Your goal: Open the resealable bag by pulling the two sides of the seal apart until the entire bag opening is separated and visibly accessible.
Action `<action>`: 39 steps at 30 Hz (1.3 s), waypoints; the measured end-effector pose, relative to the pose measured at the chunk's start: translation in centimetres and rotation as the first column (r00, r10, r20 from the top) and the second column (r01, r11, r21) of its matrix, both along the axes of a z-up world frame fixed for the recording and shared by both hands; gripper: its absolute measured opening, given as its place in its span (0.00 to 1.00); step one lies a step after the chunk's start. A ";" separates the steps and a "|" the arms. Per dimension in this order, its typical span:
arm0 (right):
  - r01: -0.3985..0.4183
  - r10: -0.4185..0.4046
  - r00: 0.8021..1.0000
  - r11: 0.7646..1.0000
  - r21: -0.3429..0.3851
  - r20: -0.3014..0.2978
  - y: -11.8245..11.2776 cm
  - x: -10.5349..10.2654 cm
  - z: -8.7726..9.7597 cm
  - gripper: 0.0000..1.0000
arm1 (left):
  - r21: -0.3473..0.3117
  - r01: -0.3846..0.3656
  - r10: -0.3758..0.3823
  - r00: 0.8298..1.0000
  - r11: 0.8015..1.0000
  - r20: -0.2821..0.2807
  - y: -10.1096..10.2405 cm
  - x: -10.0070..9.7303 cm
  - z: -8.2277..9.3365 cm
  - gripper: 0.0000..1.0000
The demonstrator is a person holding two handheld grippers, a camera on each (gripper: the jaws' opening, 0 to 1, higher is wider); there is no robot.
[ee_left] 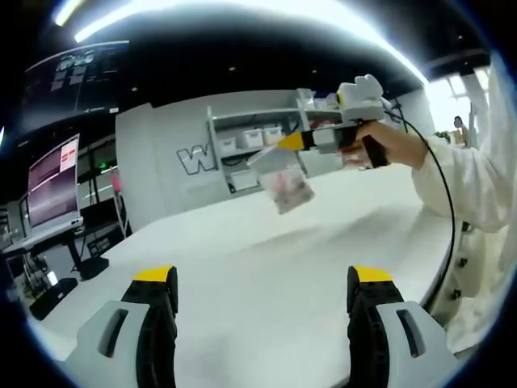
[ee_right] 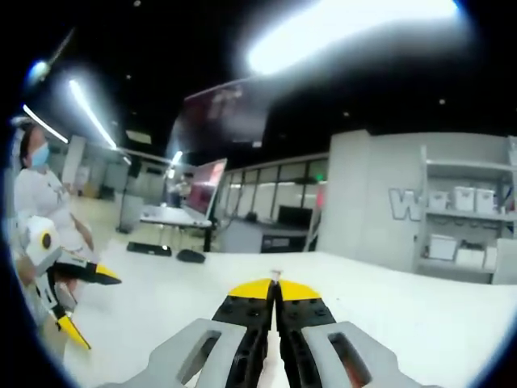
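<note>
Right gripper (ee_right: pixel 275 295) clenched on the resealable bag (ee_left: pixel 284 184), jaws pressed together at 6 o'clock of its own view. Seen at 1 o'clock in the left gripper view, bag dangling from its tip above the white table (ee_left: pixel 266 275). Left gripper (ee_left: pixel 262 287) released, jaws wide apart, well short of the bag.

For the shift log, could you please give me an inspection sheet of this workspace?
Surface: white table, bare where visible.
Job's things: resealable bag hanging above the table from the right gripper, contents inside, not visibly opened.
Clutter: nothing seen.
Grippers: left gripper open, holding nothing; right gripper shut on the bag's top edge.
Cables: black cable trailing from the right gripper.
Surroundings: white shelf with boxes, monitor, ceiling lights.
</note>
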State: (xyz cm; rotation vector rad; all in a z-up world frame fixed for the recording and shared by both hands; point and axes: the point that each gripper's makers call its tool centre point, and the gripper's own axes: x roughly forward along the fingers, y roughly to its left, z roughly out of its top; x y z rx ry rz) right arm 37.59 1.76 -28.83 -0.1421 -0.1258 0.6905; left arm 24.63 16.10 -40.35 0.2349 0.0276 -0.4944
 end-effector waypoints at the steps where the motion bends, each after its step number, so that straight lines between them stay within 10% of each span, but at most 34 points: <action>1: 0.000 0.000 1.000 1.000 0.000 0.001 0.0 -0.1 0.0 0.00 | 0.001 0.001 -0.001 1.000 1.000 0.000 0.0 0.0 0.0 0.85; 39: 0.004 -0.004 1.000 1.000 0.005 0.029 -2.1 -3.6 -0.1 0.00 | 0.012 0.016 -0.016 1.000 1.000 0.001 -0.9 -0.3 0.0 0.85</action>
